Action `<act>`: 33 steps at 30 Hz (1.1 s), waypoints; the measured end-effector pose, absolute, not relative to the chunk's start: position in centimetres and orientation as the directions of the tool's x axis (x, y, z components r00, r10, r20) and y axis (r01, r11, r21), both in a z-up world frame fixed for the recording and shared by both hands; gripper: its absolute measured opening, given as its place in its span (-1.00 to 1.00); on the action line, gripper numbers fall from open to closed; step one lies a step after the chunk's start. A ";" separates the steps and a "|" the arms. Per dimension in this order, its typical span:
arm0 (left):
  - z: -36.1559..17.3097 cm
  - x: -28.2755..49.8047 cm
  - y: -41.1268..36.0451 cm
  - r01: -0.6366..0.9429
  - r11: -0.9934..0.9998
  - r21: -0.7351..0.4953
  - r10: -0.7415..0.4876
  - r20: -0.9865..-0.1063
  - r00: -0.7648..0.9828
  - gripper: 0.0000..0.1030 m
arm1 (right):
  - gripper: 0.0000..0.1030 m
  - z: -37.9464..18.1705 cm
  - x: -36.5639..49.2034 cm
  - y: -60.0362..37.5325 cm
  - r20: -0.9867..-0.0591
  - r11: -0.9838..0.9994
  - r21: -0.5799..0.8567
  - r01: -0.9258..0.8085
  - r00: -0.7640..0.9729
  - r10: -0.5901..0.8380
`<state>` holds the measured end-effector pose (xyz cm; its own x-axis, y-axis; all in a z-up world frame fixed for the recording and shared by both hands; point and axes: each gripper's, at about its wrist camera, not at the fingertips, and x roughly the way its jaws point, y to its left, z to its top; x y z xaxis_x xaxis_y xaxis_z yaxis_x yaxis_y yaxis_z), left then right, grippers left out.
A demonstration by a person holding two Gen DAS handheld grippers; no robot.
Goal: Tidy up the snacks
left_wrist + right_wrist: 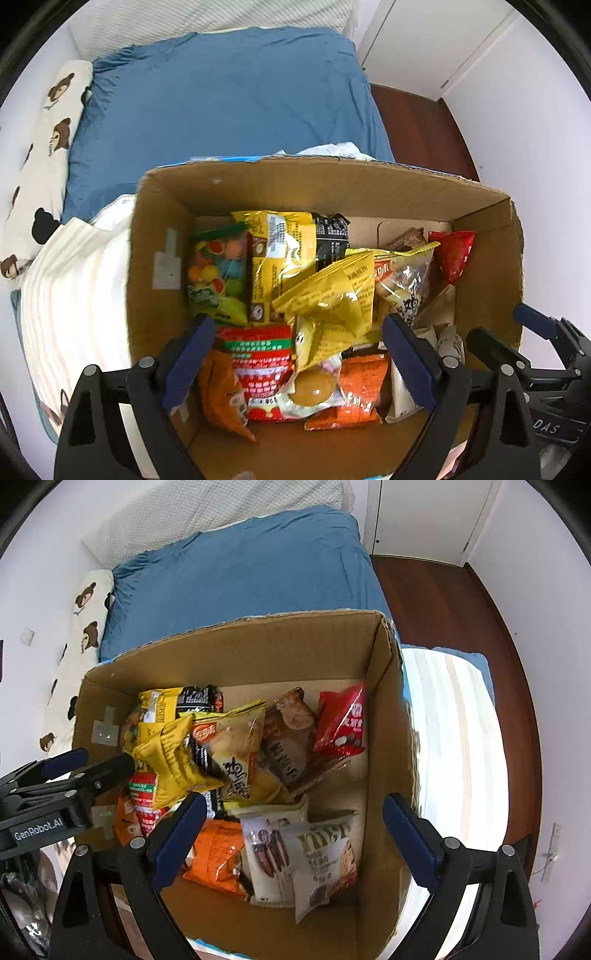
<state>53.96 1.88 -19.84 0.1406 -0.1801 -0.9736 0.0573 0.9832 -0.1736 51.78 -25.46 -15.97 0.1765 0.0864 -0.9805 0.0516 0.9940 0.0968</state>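
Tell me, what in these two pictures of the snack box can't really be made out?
- Cardboard box: its near wall is cut off by the bottom edge in both wrist views.
- Lower snack packets: buried under the yellow packet and the others piled on top.
- Small print on the orange packet: too small to read.
- What the box stands on: hidden by the box itself.
- The person's hands: out of frame.

Blue bedsheet [229, 103] on bed, bear-print pillow [40, 166] along wall, striped white cloth [454, 738], dark wood floor [436, 590].
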 end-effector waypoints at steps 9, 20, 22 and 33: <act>-16.1 49.4 2.7 0.063 0.991 -0.121 -0.134 -0.949 0.286 0.80 | 0.90 -14.1 47.6 -24.5 -0.962 0.991 0.125 0.037 0.250 0.112; -12.0 41.6 3.3 0.058 0.994 -0.091 -0.107 -0.894 0.434 0.80 | 0.90 -9.9 40.2 -23.2 -0.912 0.994 0.105 0.014 0.400 0.091; -11.5 40.4 3.4 0.058 0.994 -0.092 -0.109 -0.887 0.448 0.80 | 0.90 -9.2 39.1 -23.0 -0.905 0.995 0.099 0.013 0.417 0.084; -7.2 31.5 4.1 0.060 0.994 -0.093 -0.110 -0.809 0.578 1.00 | 0.95 -4.1 30.4 -22.5 -0.837 0.996 0.090 0.004 0.541 0.074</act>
<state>31.49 4.10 -7.21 0.5776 -0.1103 -0.8088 0.0600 0.9939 -0.0927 30.42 -22.46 -4.05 0.5414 0.0740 -0.8375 0.0036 0.9959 0.0903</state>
